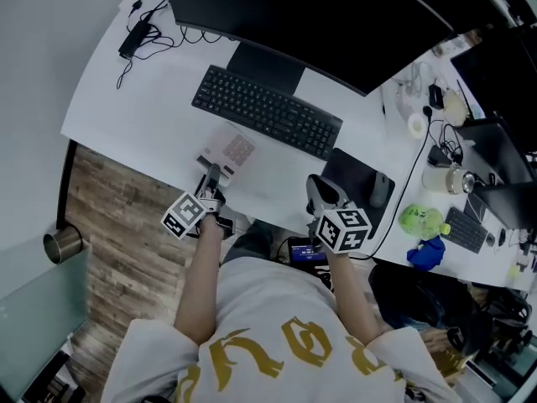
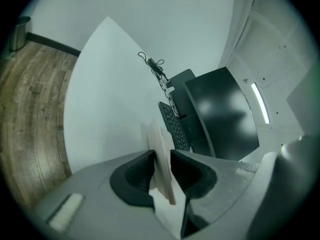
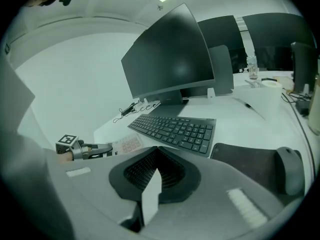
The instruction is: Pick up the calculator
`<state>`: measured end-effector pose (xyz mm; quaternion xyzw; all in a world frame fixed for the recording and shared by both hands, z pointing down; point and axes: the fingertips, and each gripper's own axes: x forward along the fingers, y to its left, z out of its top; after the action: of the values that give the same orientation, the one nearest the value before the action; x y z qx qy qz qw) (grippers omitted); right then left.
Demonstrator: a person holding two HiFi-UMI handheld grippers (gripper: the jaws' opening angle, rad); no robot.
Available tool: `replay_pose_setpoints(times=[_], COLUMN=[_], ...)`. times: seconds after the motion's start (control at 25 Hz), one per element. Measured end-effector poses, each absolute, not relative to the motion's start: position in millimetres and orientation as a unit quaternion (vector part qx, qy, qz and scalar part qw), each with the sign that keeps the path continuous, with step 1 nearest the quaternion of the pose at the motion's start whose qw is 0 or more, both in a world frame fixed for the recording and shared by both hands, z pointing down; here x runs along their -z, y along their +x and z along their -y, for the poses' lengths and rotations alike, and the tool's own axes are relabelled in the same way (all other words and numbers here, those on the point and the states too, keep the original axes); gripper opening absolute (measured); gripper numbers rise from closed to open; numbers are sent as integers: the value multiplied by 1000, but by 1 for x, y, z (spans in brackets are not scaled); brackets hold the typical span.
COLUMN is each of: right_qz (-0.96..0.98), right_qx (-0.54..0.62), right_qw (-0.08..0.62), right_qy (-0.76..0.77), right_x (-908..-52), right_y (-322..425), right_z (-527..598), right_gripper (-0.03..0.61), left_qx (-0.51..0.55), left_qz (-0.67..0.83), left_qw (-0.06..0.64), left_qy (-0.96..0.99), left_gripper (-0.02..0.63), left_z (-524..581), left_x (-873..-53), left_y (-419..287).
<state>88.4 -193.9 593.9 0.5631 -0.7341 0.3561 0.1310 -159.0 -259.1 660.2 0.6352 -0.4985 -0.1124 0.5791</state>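
Pale calculator (image 1: 232,149) left of centre, near edge clamped in your left gripper (image 1: 213,176); your right gripper (image 1: 319,190) has its jaws together.

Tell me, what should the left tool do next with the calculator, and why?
Probably lift gently straight up. The left gripper has its jaws closed on the near edge of the calculator, which seems to lie flat on the desk, close to the keyboard. The right gripper is shut and empty.
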Motion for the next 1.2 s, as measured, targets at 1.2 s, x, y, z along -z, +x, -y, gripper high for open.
replay_pose_setpoints(times=[1.2], right_qz=[780], right_qx=[-303], right_qw=[113], right_qy=[536], right_x=[-550], right_y=[87], right_z=[196], right_gripper=[23], left_qx=[190], left_qz=[476], left_qw=[599], left_qy=[615], left_gripper=[67], left_z=[229], left_x=[-605], left_y=[-141])
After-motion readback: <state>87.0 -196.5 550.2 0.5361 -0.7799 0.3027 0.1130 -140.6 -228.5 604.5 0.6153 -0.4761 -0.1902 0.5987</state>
